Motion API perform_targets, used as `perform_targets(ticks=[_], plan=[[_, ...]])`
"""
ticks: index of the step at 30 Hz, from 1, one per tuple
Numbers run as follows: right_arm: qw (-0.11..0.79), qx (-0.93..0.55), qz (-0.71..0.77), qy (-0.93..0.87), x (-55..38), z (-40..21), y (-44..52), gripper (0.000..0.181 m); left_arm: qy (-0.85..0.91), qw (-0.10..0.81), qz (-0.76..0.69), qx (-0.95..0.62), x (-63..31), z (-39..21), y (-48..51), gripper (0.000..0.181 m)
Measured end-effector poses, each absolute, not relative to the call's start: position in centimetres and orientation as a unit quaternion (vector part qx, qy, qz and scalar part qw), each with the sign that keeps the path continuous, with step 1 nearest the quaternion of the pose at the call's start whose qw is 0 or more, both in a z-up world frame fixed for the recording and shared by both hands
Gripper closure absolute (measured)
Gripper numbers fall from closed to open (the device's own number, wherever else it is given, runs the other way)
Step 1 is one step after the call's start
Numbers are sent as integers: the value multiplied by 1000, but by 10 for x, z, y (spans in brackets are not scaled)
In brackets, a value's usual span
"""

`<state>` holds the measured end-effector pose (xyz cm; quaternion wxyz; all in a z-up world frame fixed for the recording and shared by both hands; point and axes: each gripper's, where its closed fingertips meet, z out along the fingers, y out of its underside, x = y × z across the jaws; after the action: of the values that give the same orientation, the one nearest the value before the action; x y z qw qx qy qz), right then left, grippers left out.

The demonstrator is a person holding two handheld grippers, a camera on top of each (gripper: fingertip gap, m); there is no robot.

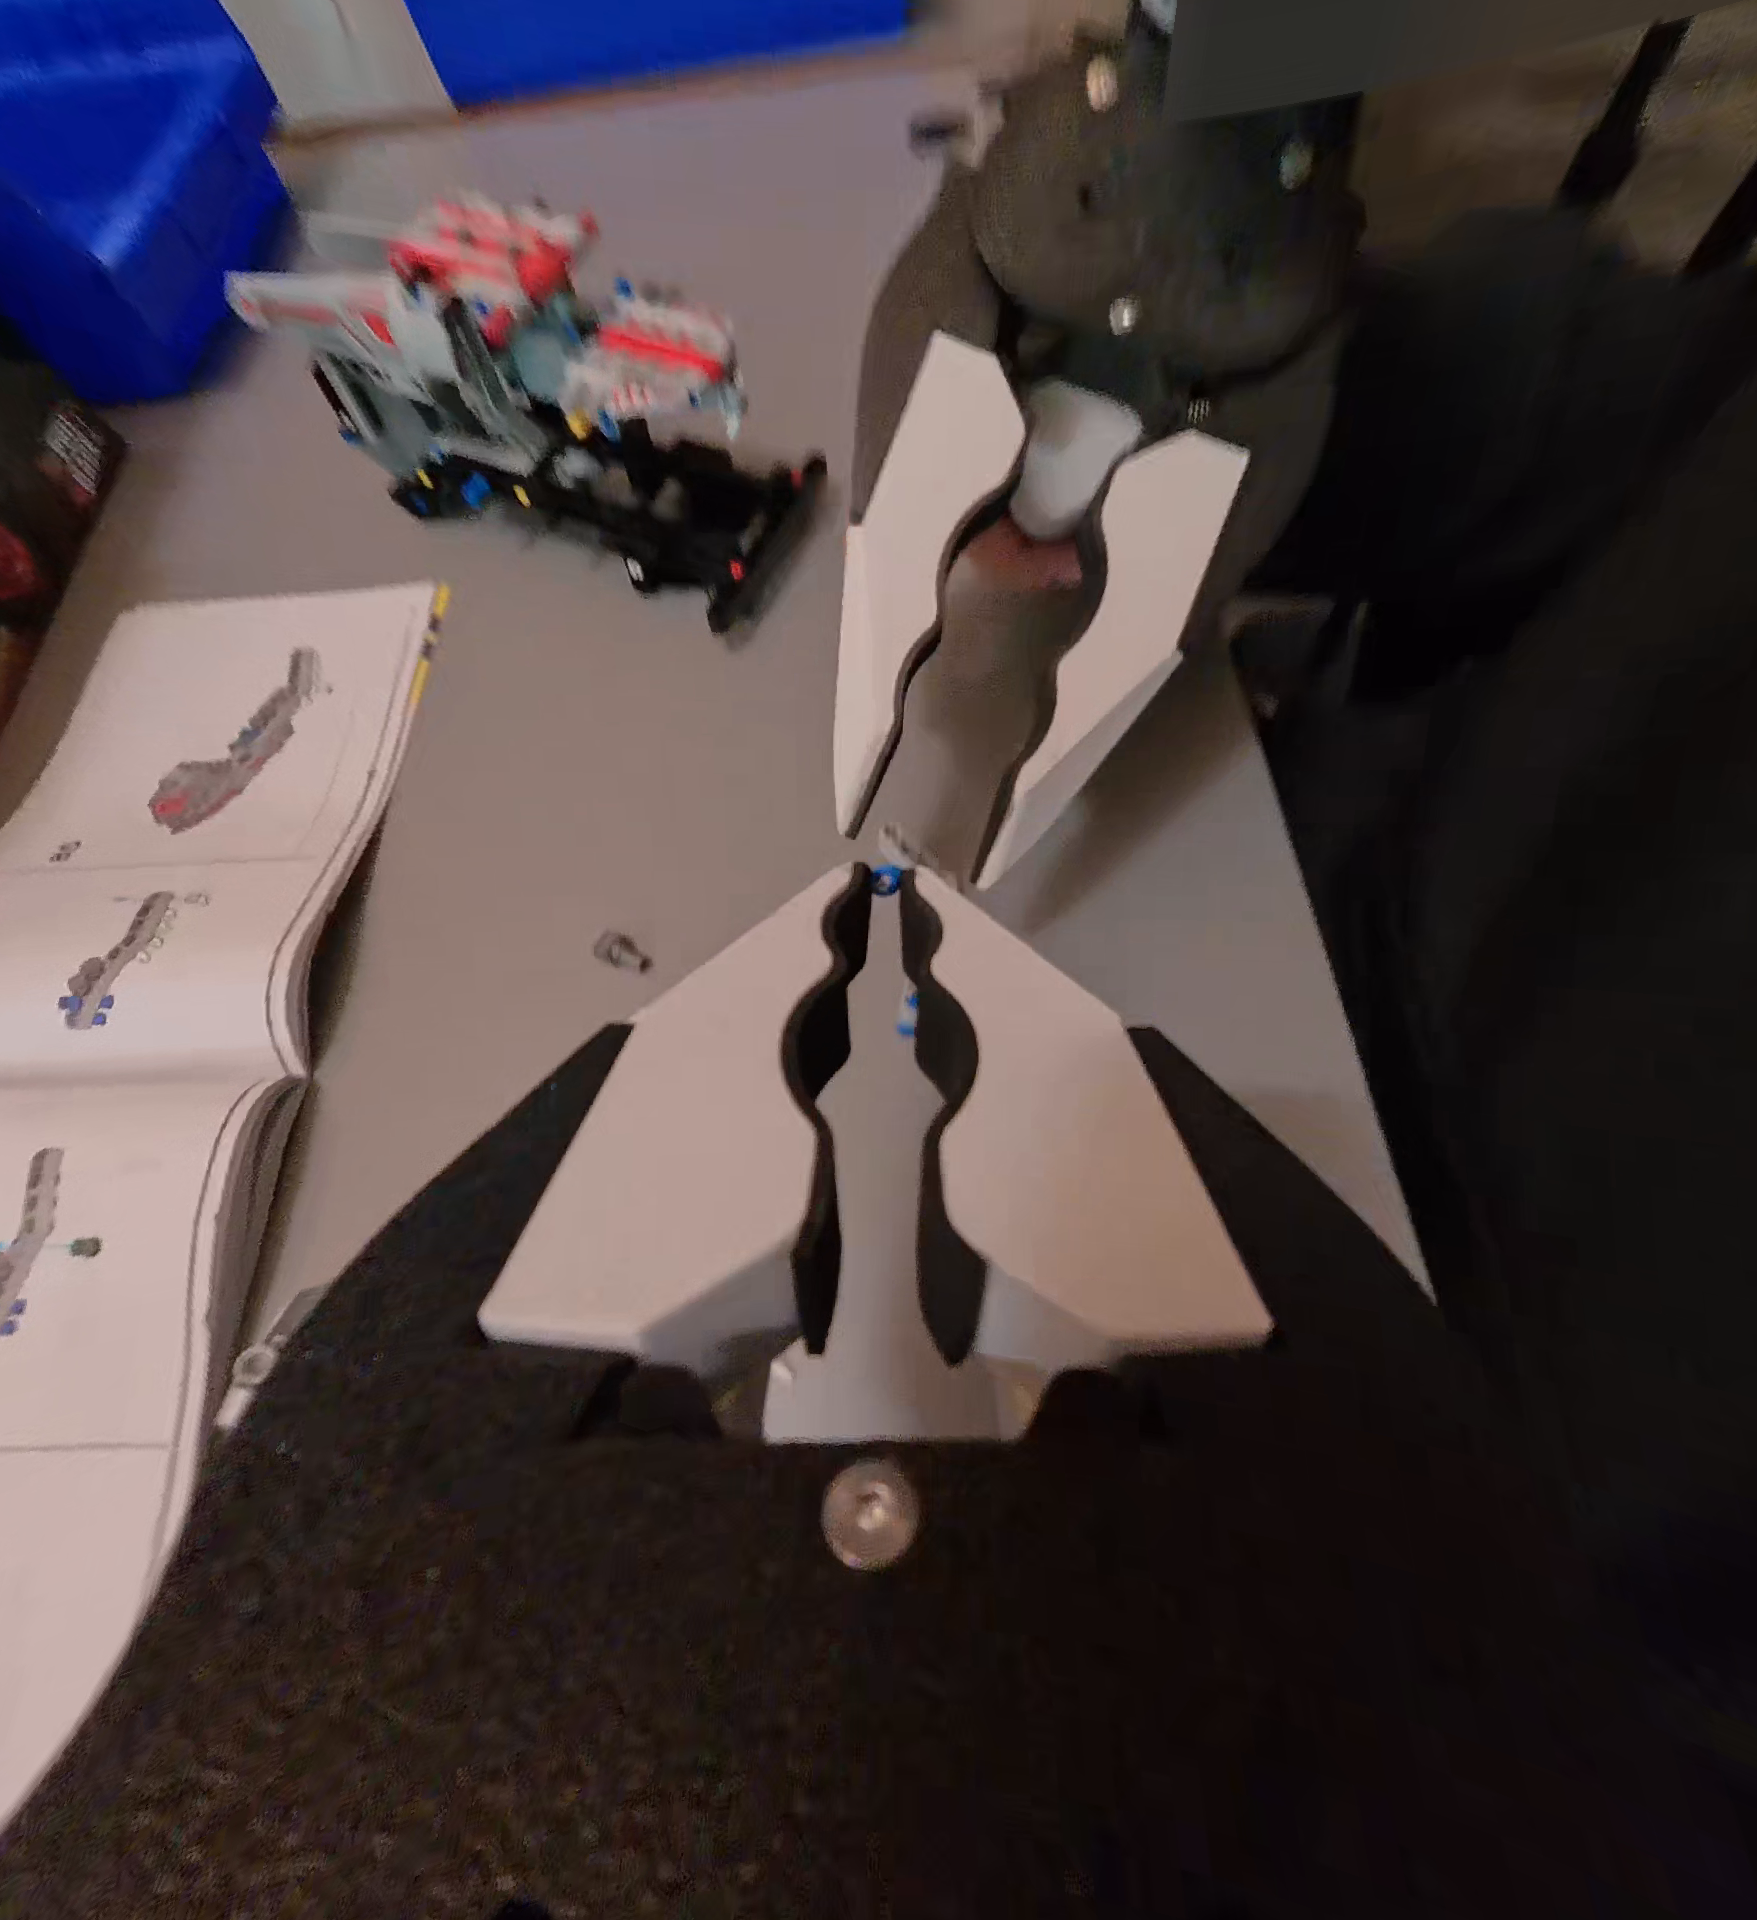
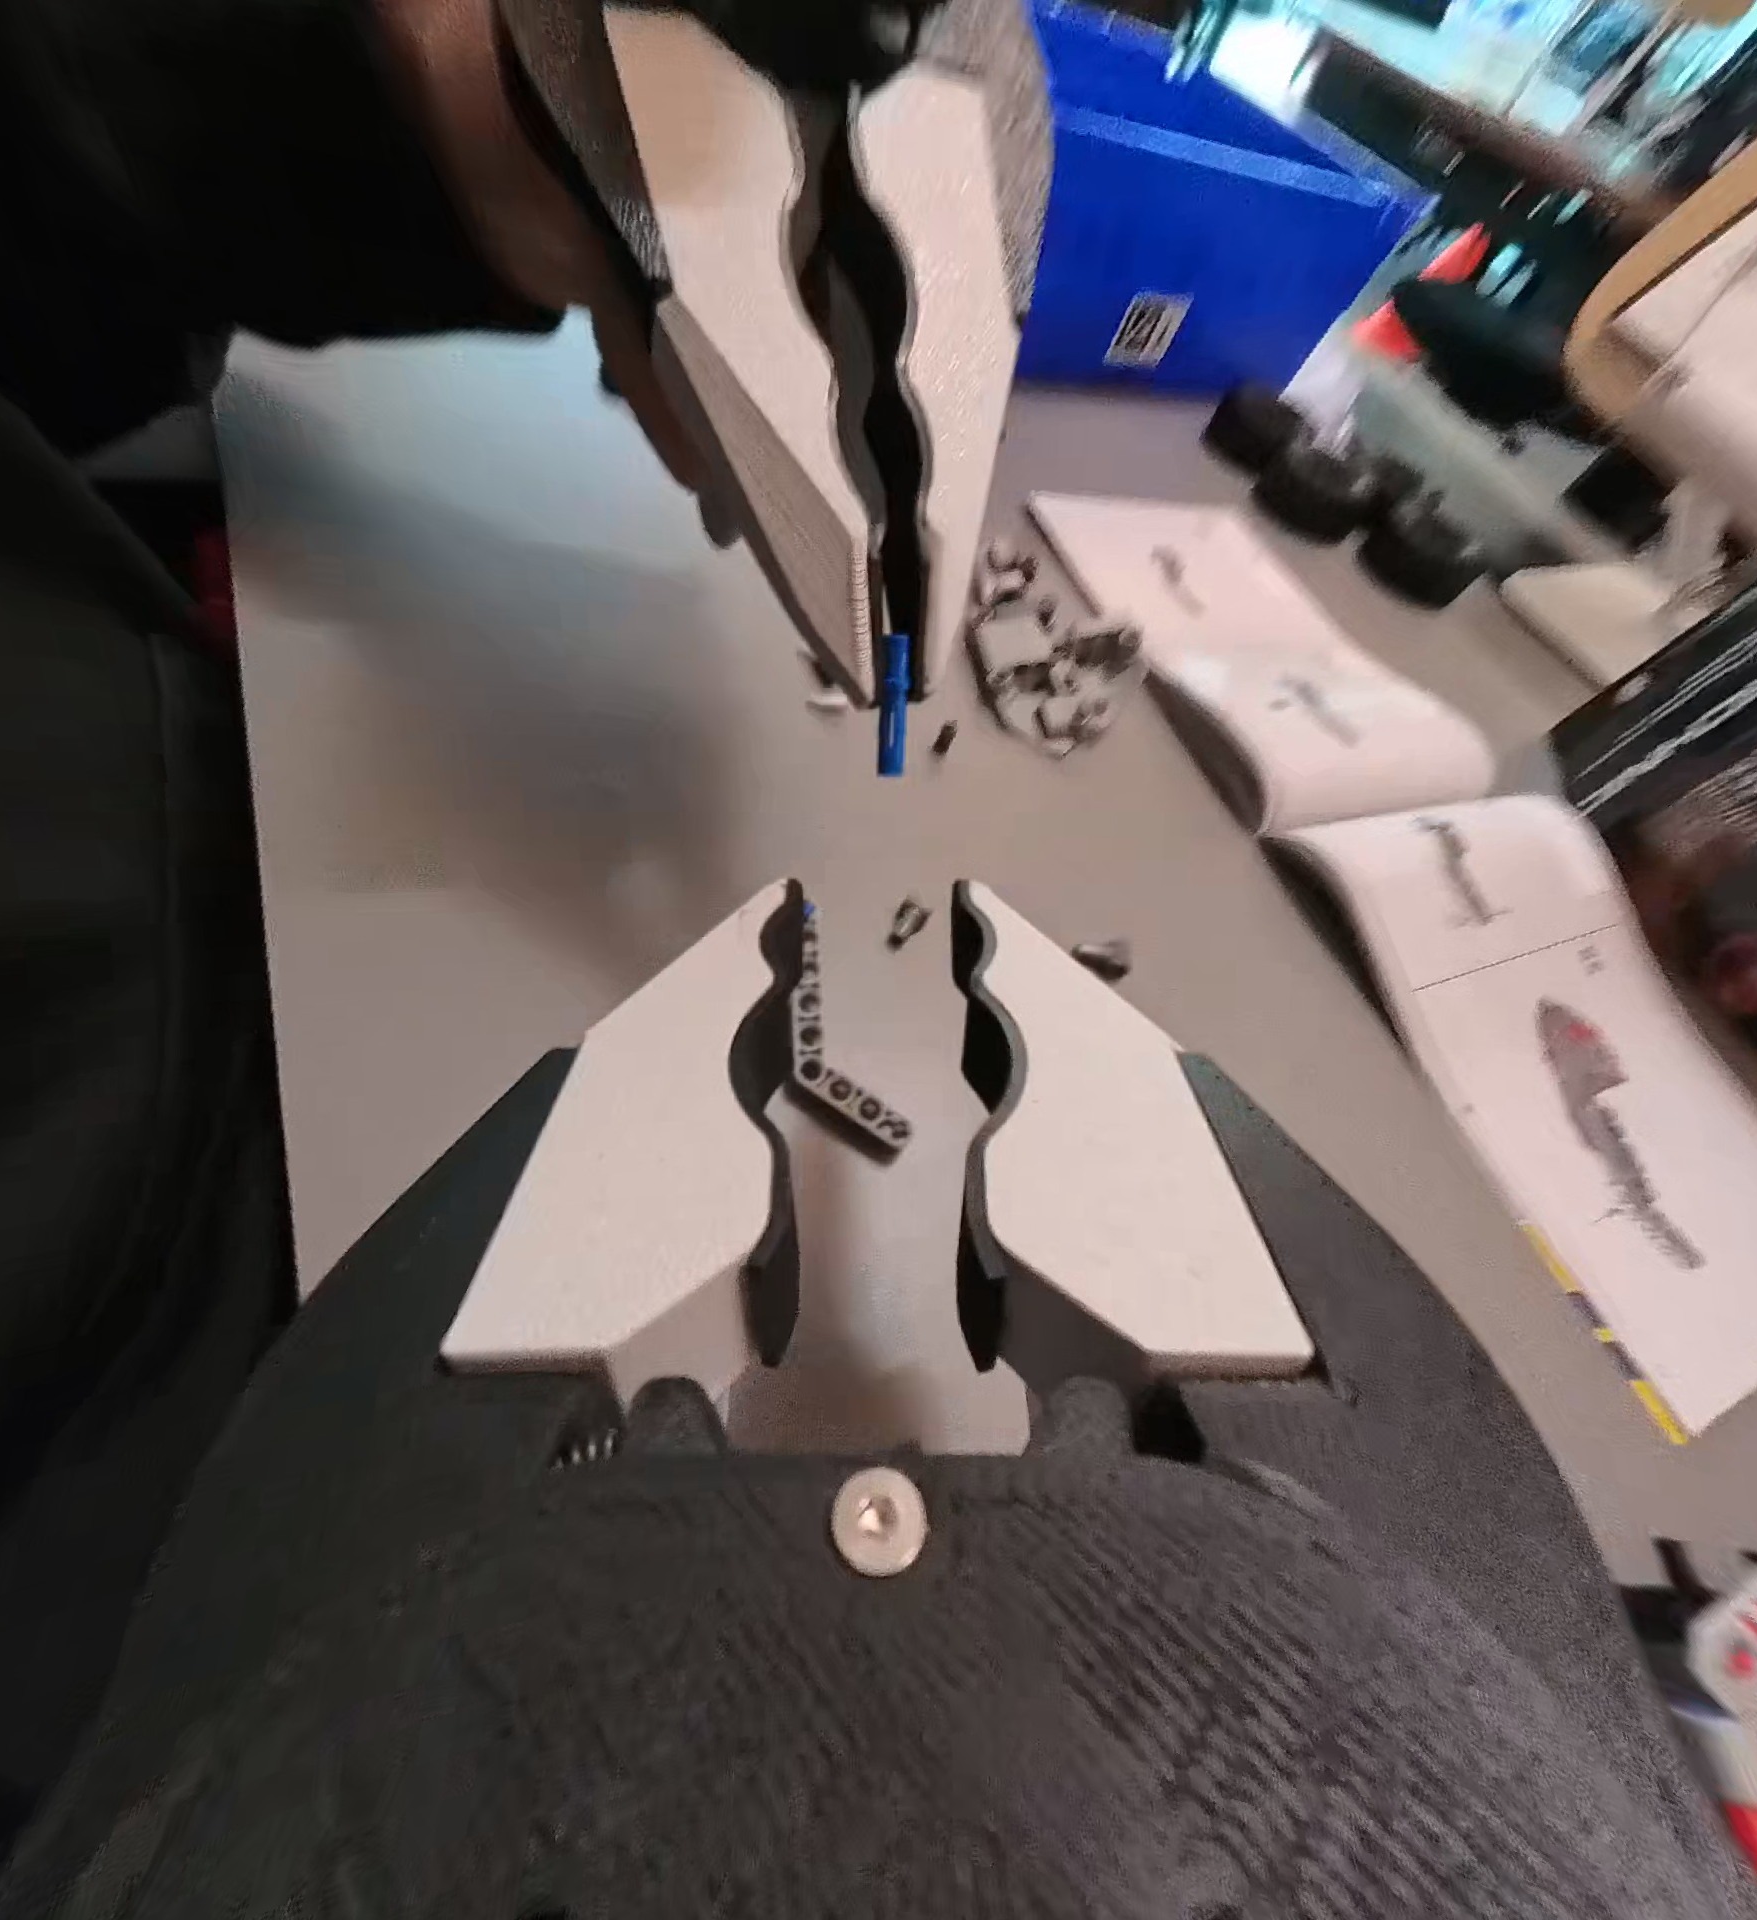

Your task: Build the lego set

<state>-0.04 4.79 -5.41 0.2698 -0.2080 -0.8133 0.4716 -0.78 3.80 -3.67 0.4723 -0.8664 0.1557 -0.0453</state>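
left claw (image 1: 884, 883): clenched on a blue pin (image 2: 893, 707) at its very tips; in the right wrist view most of the pin sticks out past the tips, aimed toward the right claw.
right claw (image 2: 874, 904): released, jaws wide apart, nothing gripped; it sits tip to tip with the left claw, just apart.
bent beam (image 2: 832, 1070): dark grey angled liftarm with holes, lying on the bench (image 2: 458, 727) between the right claw's jaws, against the left jaw, not held. A bit of blue shows at its far end, too small to tell what.
step in hand: my read is the blue pin goes into the bent beam; not yet mated.
loose bits near right claw tips: 3 small dark pieces that I can count, one between the tips (image 2: 905, 923), one just right of them (image 2: 1102, 951), one beside the pin (image 2: 941, 738).
parts pile (image 2: 1050, 665): tangle of grey pieces beyond the left claw's tips; too blurred to count.
manual (image 1: 157, 831): 1, open, left of the left claw, pages show a long grey sub-assembly.
model (image 1: 541, 416): 1 partly built vehicle, black chassis with grey, red and white upper, far left beyond the left claw.
tyres (image 2: 1352, 499): black, far right; about 3, blurred.
progress: main body well along; this sub-assembly barely started, wheels unfitted.
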Motion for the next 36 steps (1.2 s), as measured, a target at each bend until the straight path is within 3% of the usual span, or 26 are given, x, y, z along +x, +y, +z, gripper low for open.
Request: perform_targets(ticks=[5, 11, 15, 36], plan=[[218, -209, 426, -853, 3, -86, 38, 158, 251, 346, -6, -904, -5, -63, 35, 179], [213, -212, 396, -868, -1, -98, 38, 165, 313, 281, -11, -907, -1, -78, 37, 179], [200, -202, 374, -883, 0, -108, 37, 175, 330, 252, -13, -910, -2, -84, 38, 179], [156, -216, 387, -883, -1, -109, 36, 175, 417, 154, 14, -896, 1, -90, 38, 179]])
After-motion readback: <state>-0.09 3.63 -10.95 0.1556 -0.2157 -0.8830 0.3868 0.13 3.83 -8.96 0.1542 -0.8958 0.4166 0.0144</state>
